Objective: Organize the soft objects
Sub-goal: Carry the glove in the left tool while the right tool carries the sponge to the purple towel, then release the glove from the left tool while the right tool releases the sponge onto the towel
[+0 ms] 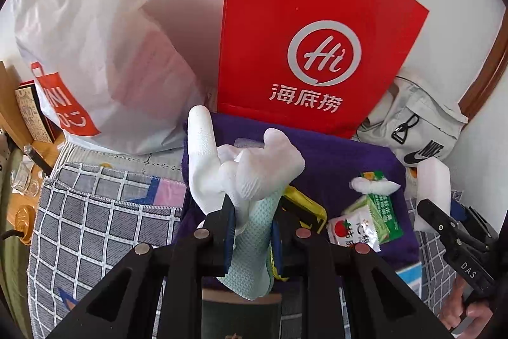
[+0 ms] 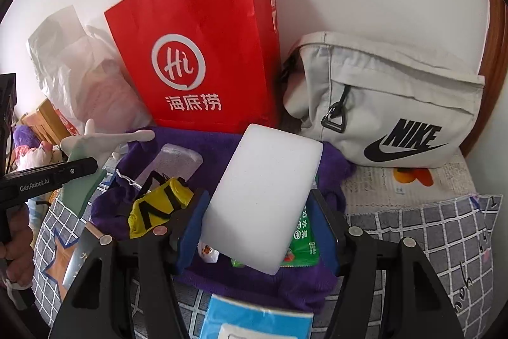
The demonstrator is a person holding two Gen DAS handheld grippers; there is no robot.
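My left gripper (image 1: 252, 224) is shut on a white and mint-green glove (image 1: 244, 177), held above a purple towel (image 1: 349, 161); the glove's fingers stick up. The glove also shows at the left of the right wrist view (image 2: 95, 145). My right gripper (image 2: 260, 227) is shut on a white sponge block (image 2: 263, 196), held tilted above the purple towel (image 2: 222, 145). The sponge also shows at the right of the left wrist view (image 1: 433, 189). On the towel lie a yellow and black item (image 2: 158, 208), a green packet (image 1: 377, 212) and a clear plastic case (image 2: 177, 161).
A red paper bag (image 2: 203, 53) stands against the wall behind the towel. A white plastic bag (image 1: 95, 53) is left of it, a grey Nike bag (image 2: 387, 104) right of it. A checked cloth (image 1: 95, 227) covers the surface. A blue packet (image 2: 254, 320) lies near the front.
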